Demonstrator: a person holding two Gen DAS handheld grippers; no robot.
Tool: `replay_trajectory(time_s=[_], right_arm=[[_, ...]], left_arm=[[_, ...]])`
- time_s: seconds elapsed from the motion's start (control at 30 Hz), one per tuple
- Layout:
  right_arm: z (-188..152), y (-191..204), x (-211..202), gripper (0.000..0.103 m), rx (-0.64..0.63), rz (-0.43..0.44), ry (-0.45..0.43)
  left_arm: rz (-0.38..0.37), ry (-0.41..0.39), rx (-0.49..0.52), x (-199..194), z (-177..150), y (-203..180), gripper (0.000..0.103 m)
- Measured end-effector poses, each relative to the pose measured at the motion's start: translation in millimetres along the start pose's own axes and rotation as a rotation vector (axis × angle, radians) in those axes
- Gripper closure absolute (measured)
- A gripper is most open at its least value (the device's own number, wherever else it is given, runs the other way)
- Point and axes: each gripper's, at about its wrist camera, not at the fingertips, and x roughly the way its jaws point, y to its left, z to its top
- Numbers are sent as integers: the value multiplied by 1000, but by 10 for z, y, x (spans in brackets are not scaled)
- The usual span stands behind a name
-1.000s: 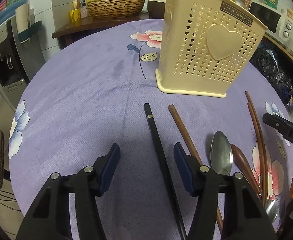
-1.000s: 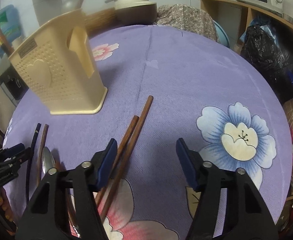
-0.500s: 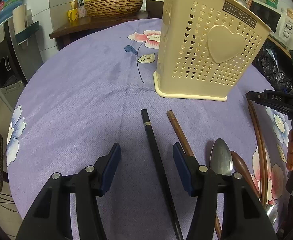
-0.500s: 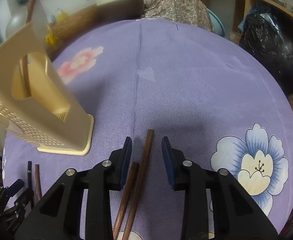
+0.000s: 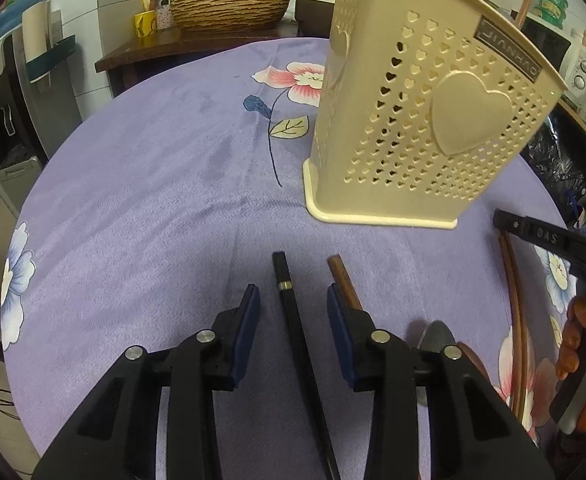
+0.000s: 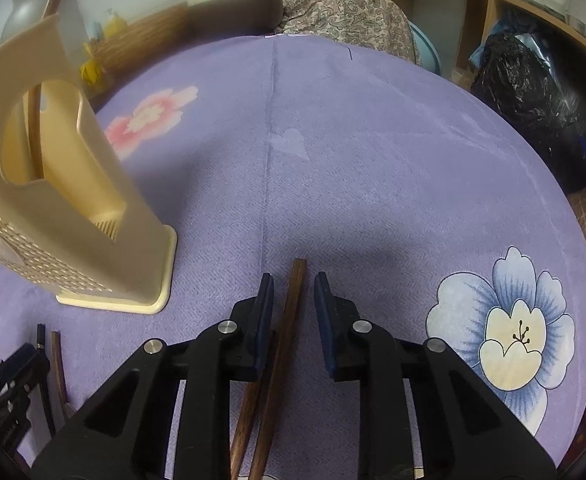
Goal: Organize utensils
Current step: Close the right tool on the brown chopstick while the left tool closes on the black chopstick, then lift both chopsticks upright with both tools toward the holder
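Observation:
A cream perforated utensil holder stands on the purple flowered tablecloth; it also shows in the right wrist view. My left gripper is open, its jaws on either side of a black chopstick lying on the cloth. A brown chopstick lies just right of it, and a metal spoon beyond. My right gripper is open but narrow, its jaws straddling a pair of brown wooden chopsticks, without touching them.
A wicker basket and bottles stand on a dark side table behind. A black bag and shelves lie past the table's right edge. The right gripper and hand show at the right of the left wrist view.
Both grippers have moved forward and lower along their chopsticks. The left jaws have narrowed around the black chopstick. The right jaws narrowed sharply around the brown pair earlier and stay narrow.

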Motion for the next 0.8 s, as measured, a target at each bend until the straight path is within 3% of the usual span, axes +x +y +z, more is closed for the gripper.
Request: replay_trajectory(time_s=[0.3, 0.8], right_arm=[[-11, 6, -6, 92, -38, -10, -12], [-4, -16, -8, 93, -20, 42, -23]], left_arm=[[26, 3, 4, 27, 38, 15, 91], [8, -2, 16, 38, 65, -22, 93]])
